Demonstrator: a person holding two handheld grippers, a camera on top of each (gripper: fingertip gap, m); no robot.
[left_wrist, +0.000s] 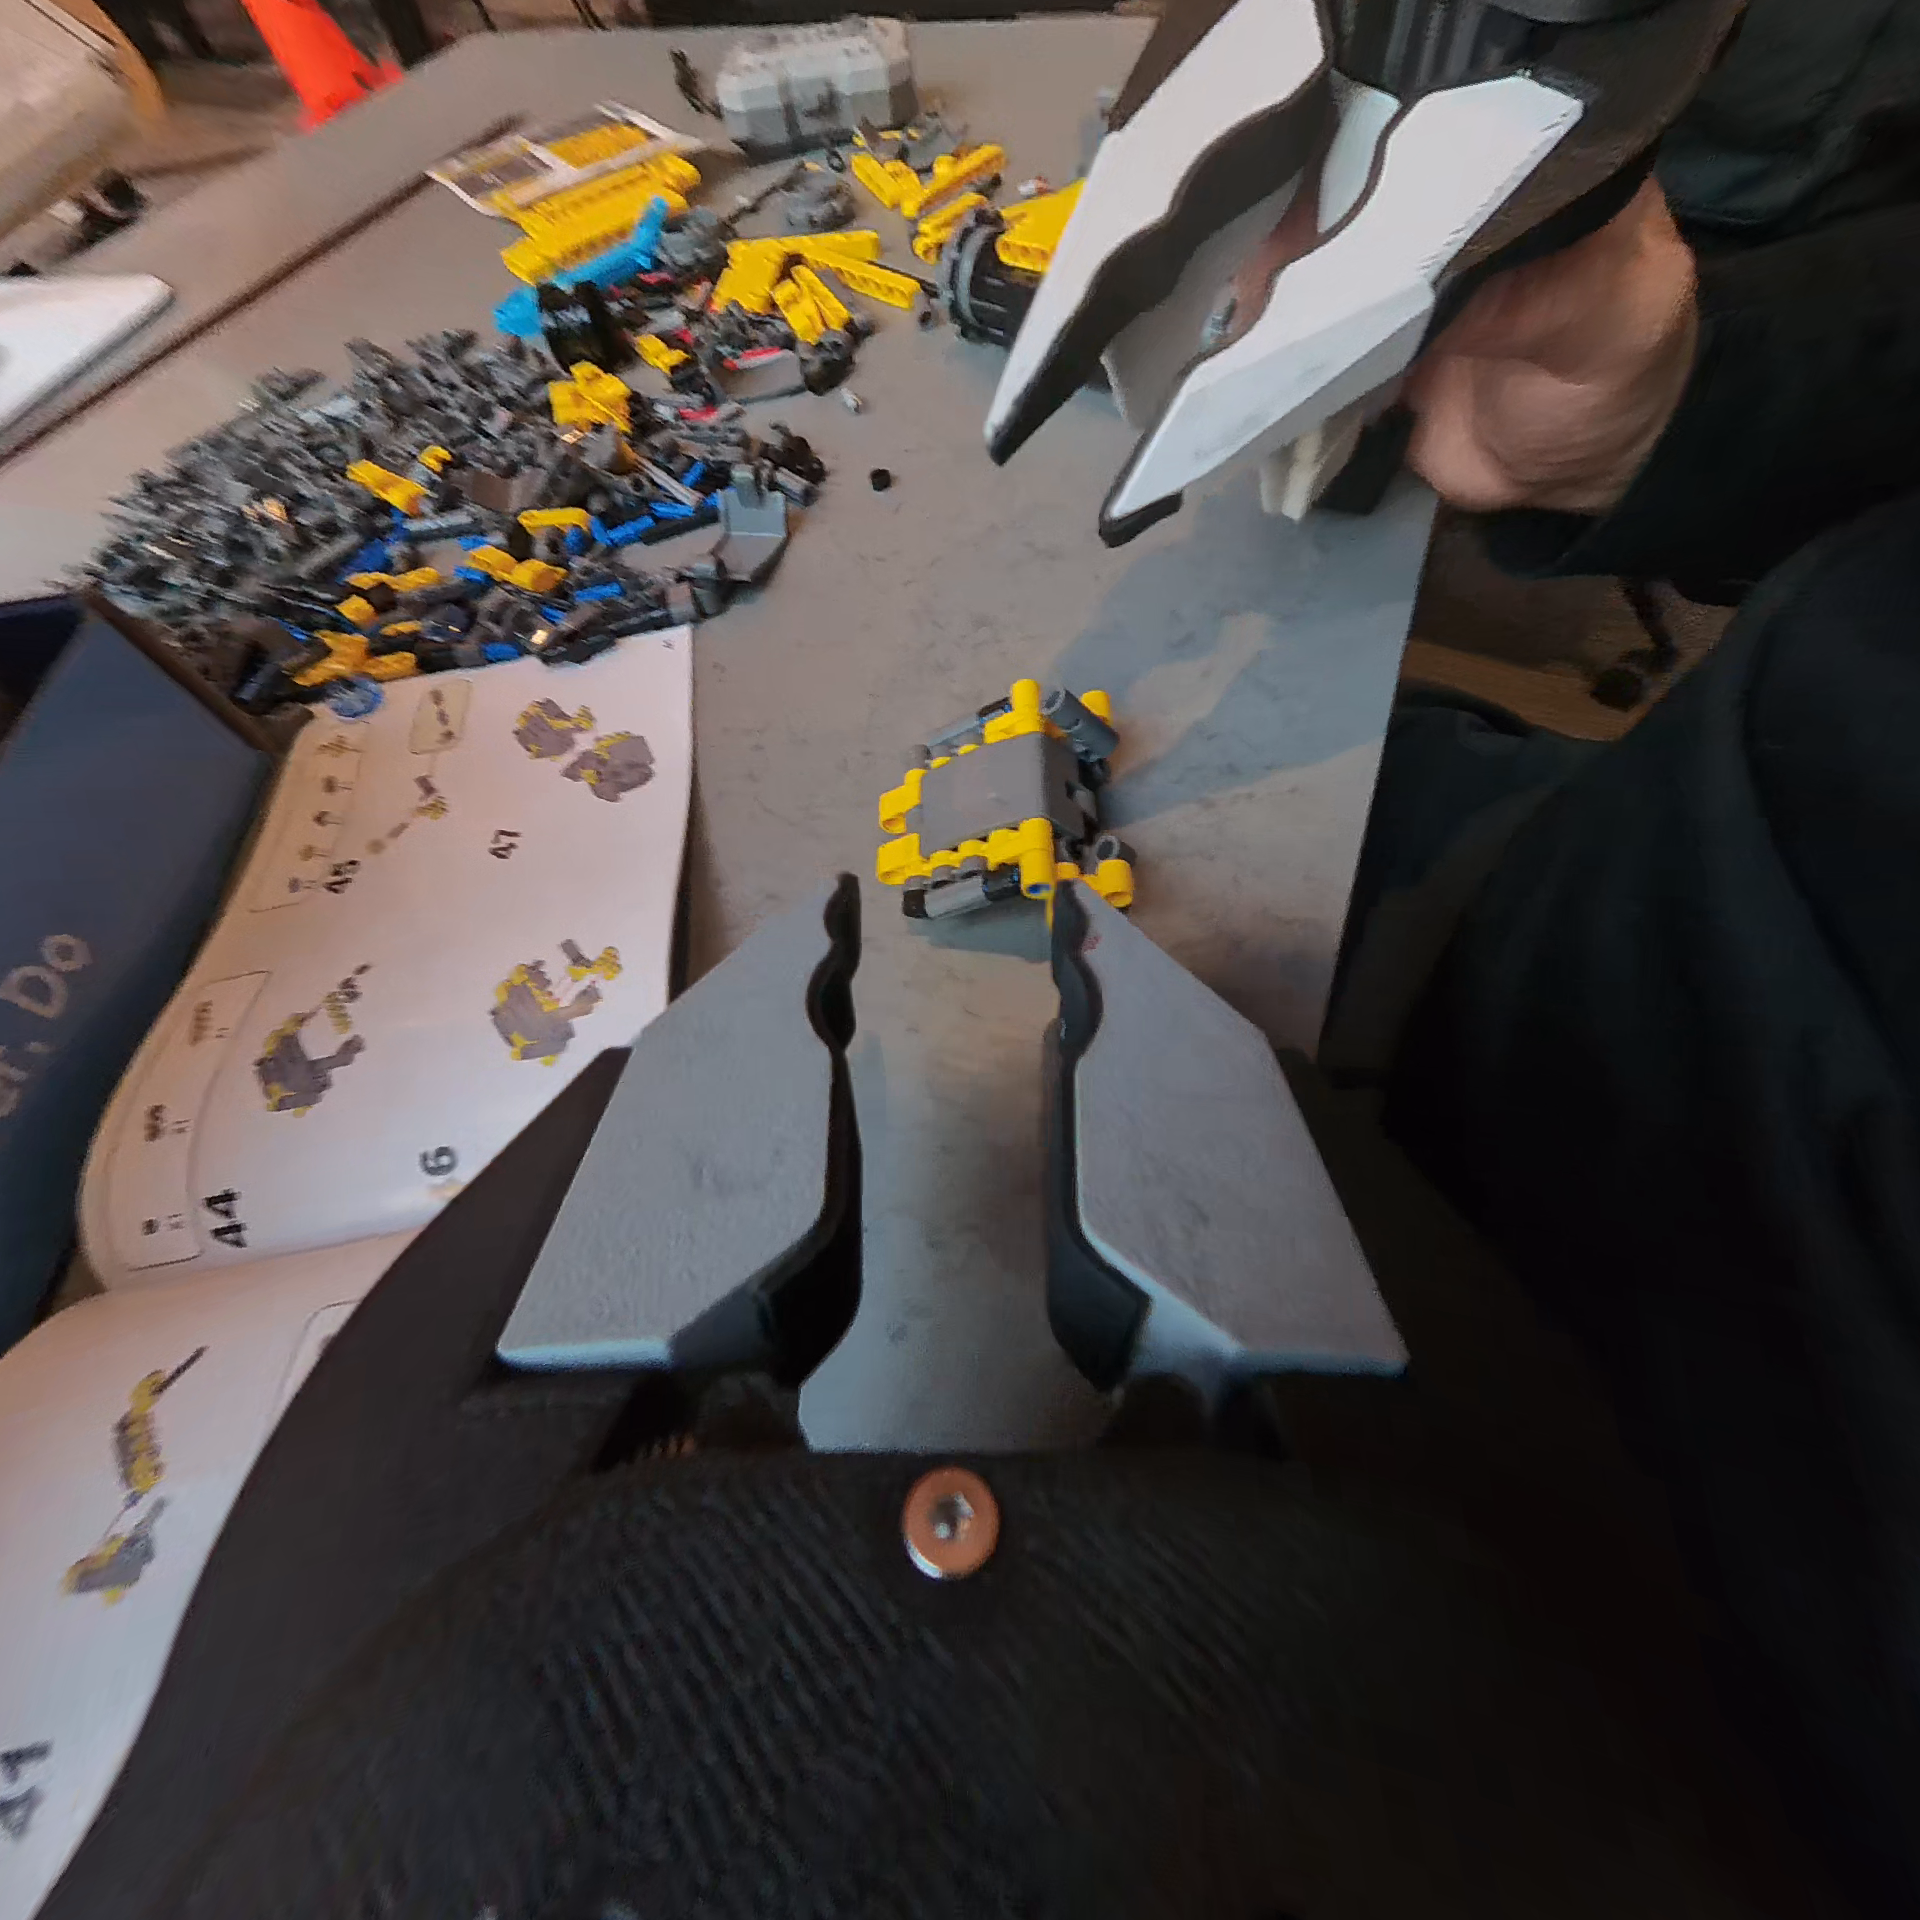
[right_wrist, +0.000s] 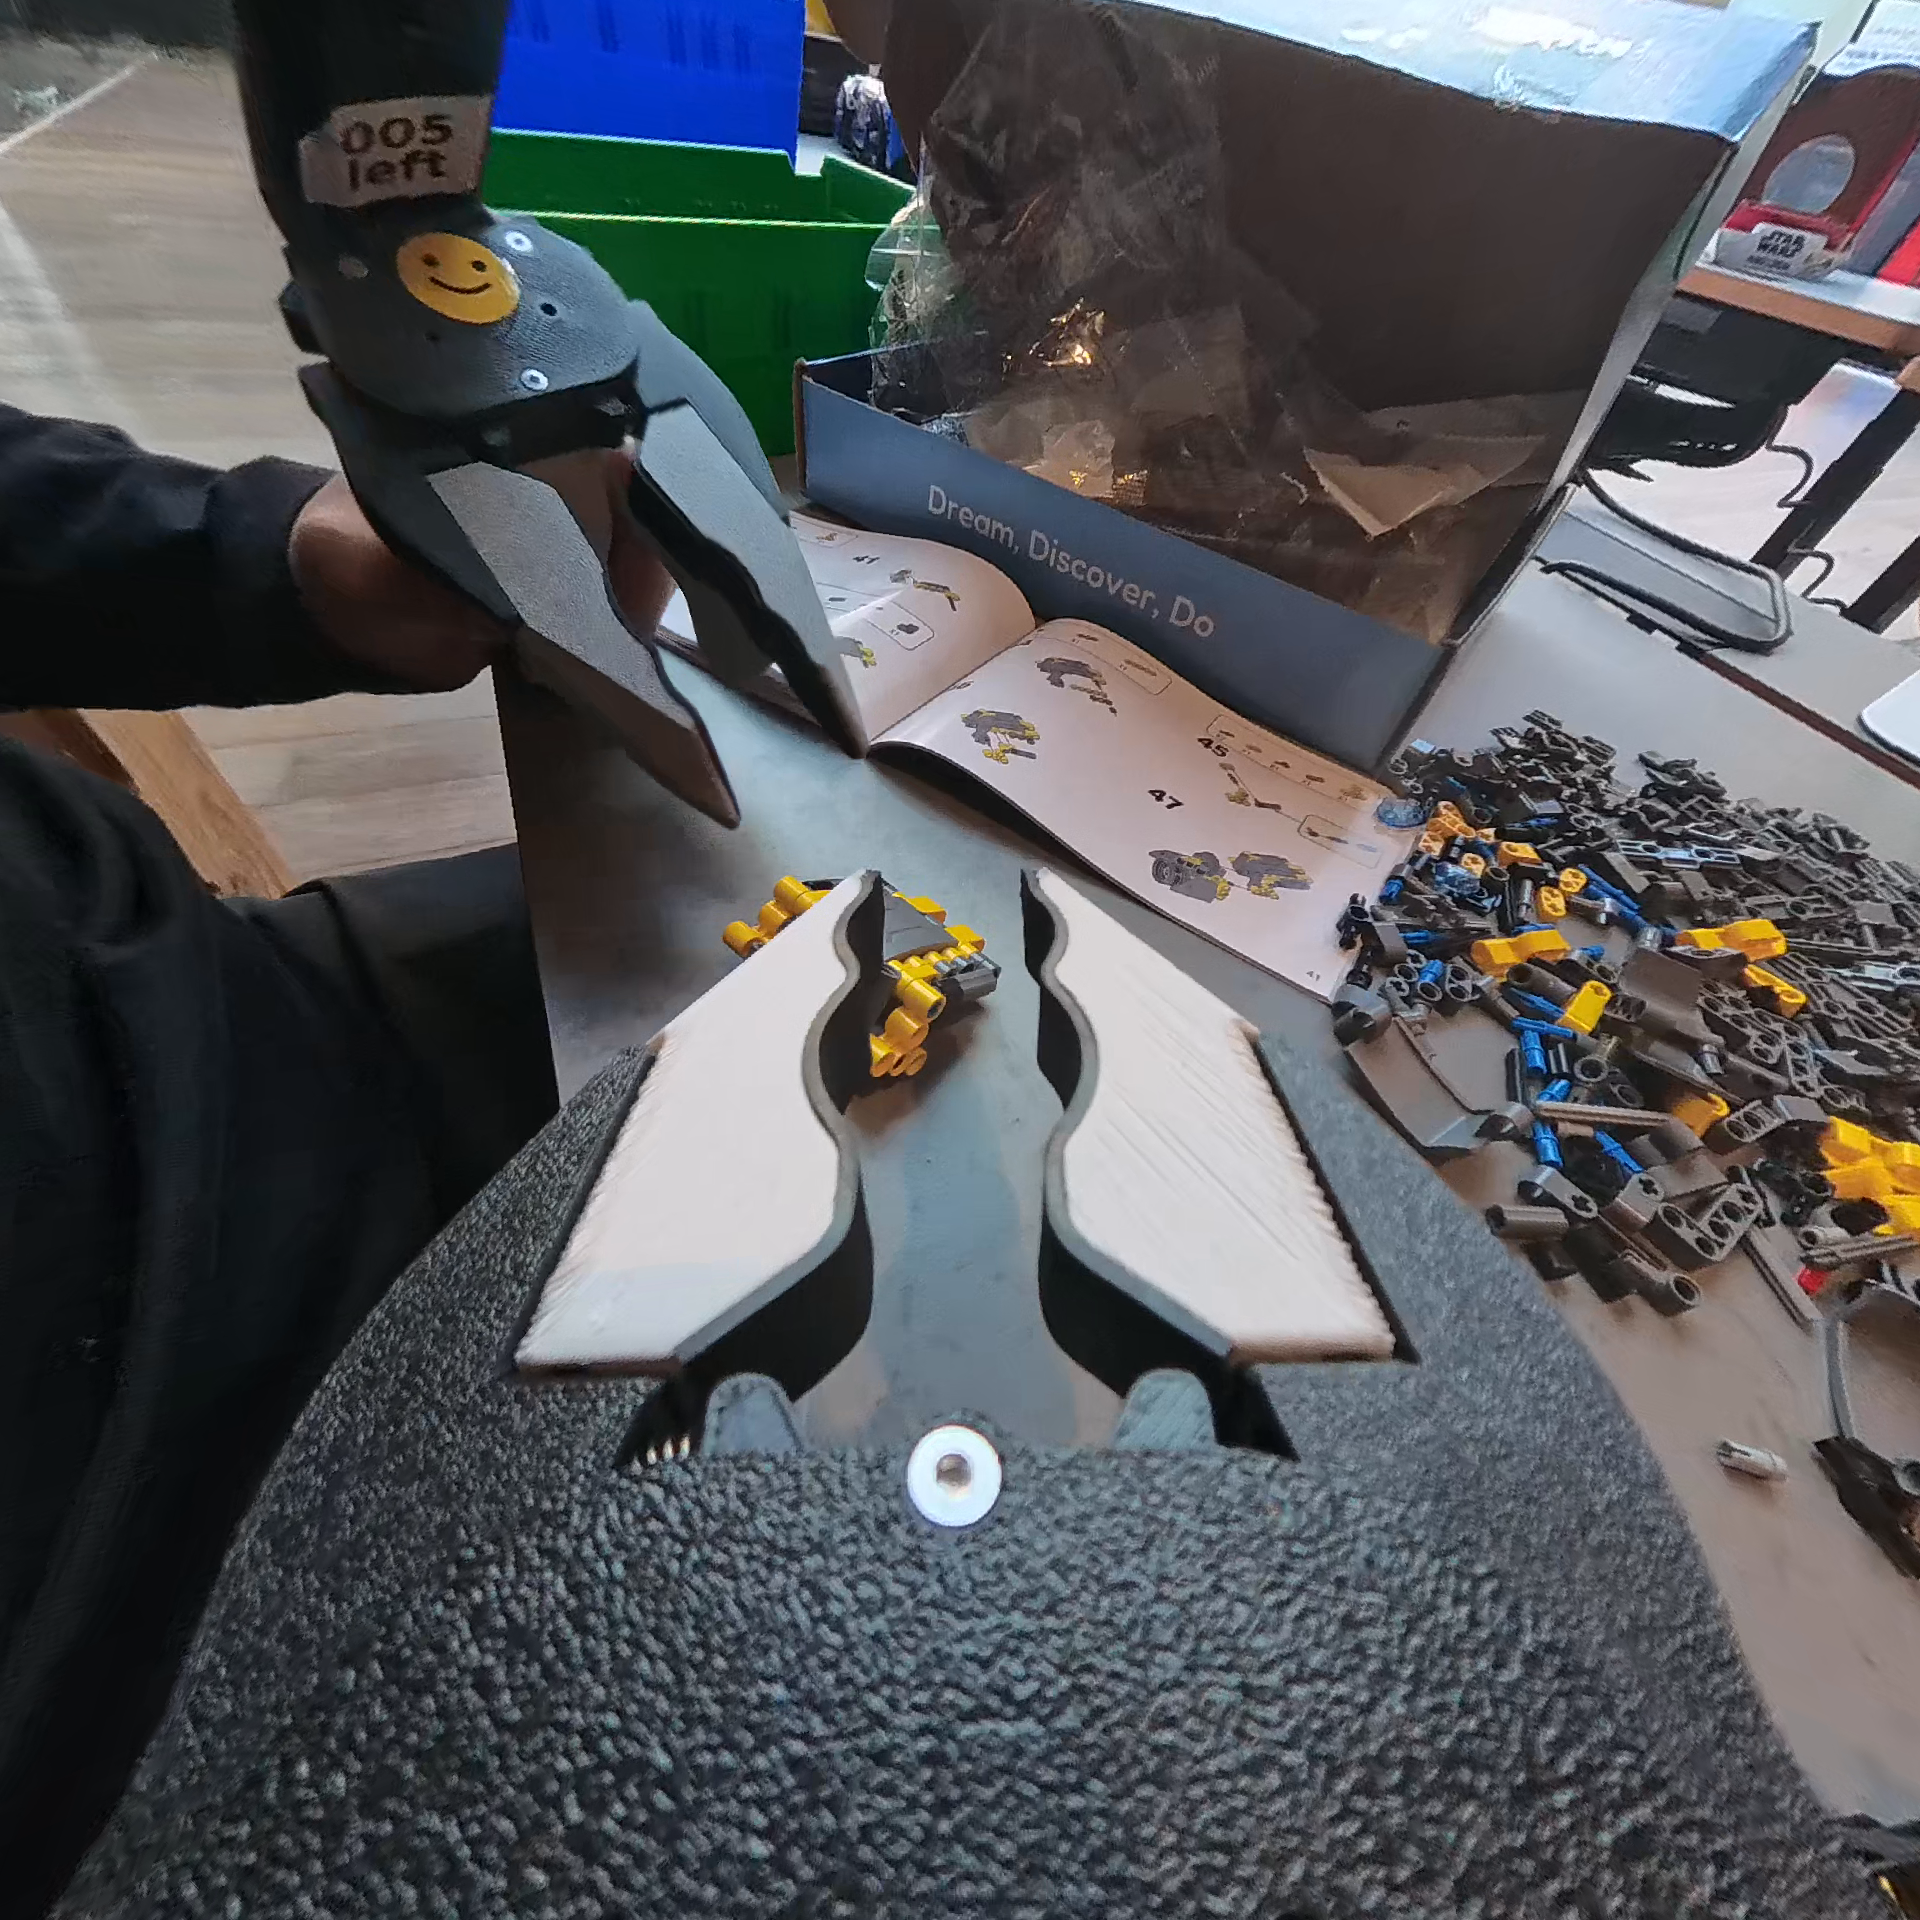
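Observation:
A small yellow and grey brick assembly (left_wrist: 1003, 800) lies on the grey table (left_wrist: 935, 582) near its front edge. My left gripper (left_wrist: 954, 902), with grey fingers, is open and empty, its tips just short of the assembly. My right gripper (left_wrist: 1065, 488), with white fingers, is open and empty, raised above the table beyond the assembly. In the right wrist view the assembly (right_wrist: 920, 977) shows between my right gripper's (right_wrist: 948, 883) open fingers, partly hidden by one finger. The left gripper (right_wrist: 790, 779) hangs there at the upper left, above the table (right_wrist: 644, 935).
An open instruction booklet (left_wrist: 447, 935) (right_wrist: 1101, 769) lies beside the assembly. A pile of grey, black, blue and yellow loose pieces (left_wrist: 416, 520) (right_wrist: 1662, 987) lies past it. A blue cardboard box (right_wrist: 1143, 623) holds plastic bags. Larger yellow parts (left_wrist: 790, 270) lie farther back. One gripper's finger ends stand about 8 cm off the other's.

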